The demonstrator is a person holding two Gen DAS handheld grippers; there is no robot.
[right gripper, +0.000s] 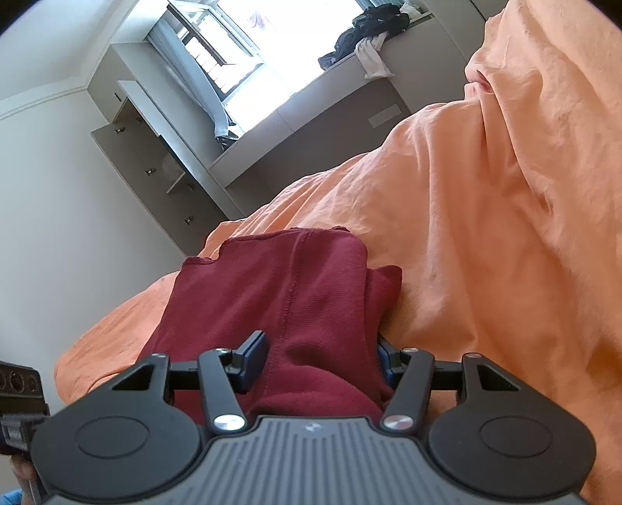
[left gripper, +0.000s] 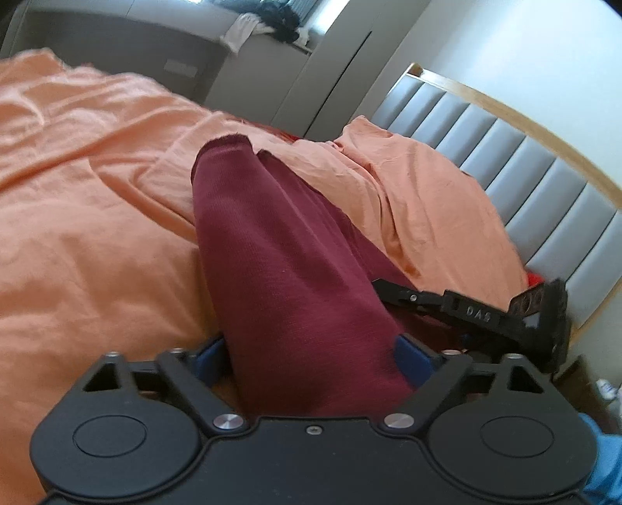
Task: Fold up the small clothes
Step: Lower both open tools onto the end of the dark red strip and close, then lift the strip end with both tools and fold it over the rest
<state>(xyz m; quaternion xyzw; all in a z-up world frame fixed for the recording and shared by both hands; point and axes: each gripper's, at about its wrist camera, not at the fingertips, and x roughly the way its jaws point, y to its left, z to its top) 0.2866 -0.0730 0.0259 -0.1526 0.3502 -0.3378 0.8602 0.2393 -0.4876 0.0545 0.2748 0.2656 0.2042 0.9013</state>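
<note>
A dark red knit garment (left gripper: 280,248) hangs over the orange bed. My left gripper (left gripper: 311,361) is shut on a bunched edge of it, with cloth filling the space between the blue pads. The garment also shows in the right wrist view (right gripper: 280,287), with a seam running down its middle. My right gripper (right gripper: 317,363) is shut on another part of the same edge. The right gripper's black body shows in the left wrist view (left gripper: 486,310), close on the right. The garment's far end drapes away from both grippers.
The bed is covered with a crumpled orange sheet (left gripper: 77,194) and an orange pillow (left gripper: 408,186). A grey padded headboard (left gripper: 525,163) stands at the right. A grey windowsill unit (right gripper: 330,101) with piled clothes (right gripper: 369,31) runs behind the bed.
</note>
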